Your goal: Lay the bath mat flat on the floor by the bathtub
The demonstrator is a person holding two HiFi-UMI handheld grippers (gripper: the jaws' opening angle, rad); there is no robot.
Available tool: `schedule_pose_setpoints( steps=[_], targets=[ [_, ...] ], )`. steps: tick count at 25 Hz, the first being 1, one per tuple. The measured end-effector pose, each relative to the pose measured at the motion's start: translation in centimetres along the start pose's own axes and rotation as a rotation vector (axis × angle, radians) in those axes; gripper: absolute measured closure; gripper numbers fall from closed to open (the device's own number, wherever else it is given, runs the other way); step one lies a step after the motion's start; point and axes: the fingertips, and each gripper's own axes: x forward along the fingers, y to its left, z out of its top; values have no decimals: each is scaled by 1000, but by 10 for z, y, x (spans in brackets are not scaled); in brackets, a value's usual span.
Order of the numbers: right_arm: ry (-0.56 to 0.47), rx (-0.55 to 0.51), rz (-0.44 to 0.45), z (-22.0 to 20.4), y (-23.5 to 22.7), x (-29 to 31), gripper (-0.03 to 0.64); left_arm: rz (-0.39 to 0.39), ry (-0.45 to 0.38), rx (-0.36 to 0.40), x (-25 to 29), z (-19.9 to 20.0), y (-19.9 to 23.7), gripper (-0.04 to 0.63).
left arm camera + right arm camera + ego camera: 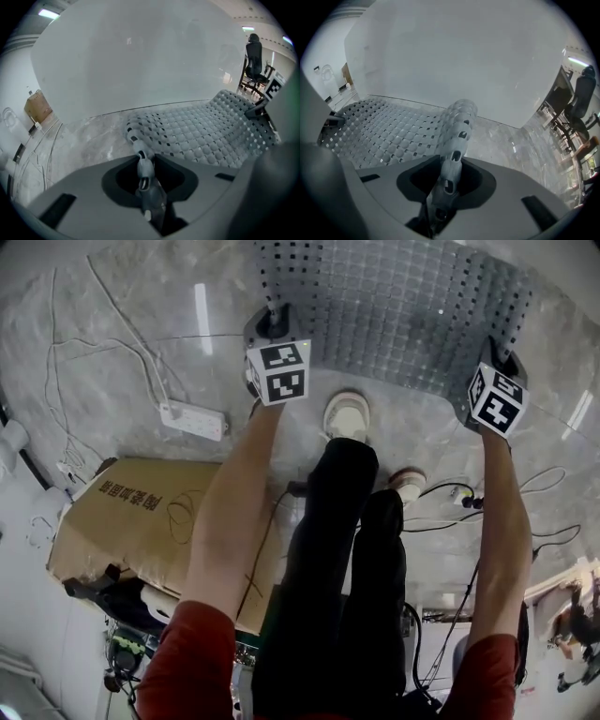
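Mat: I see the grey perforated bath mat [394, 306] spread over the marble floor [122, 362]. Its far edge runs along the floor's edge at the white bathtub [140, 56] wall.
Left side: the left hand-held gripper [145, 176] is narrow, its jaws pinching the mat's near left corner, which stands curled up between them.
Right side: the right hand-held gripper [449, 180] is narrow too, clamped on the near right corner, and a fold of mat rises out of its jaws.
Between them: the mat's middle looks down on the floor, with only the held corners lifted.
Near edge: a white shoe [347, 415] stands just beside it.
Floor's left part: a white power strip [192, 418] with cables lies there, with a cardboard box [141, 512] nearer me.
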Motion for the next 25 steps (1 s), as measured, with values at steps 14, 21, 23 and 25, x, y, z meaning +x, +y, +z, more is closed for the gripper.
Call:
schedule_pose_setpoints(
  steps=[14,21,23,25],
  targets=[
    [15,10,-14,-18,-20,31,434,15,39,82,28,-16,15,465],
    [25,124,-24,-25,-33,34,350,48,95,44,36,-22,29,358],
    [39,175,-29,-29,-41,33,307,51,97,94,35,-19,27,354],
    [48,192,-28,-29,-44,31,290,48,96,125,33,-16,26,352]
  ],
)
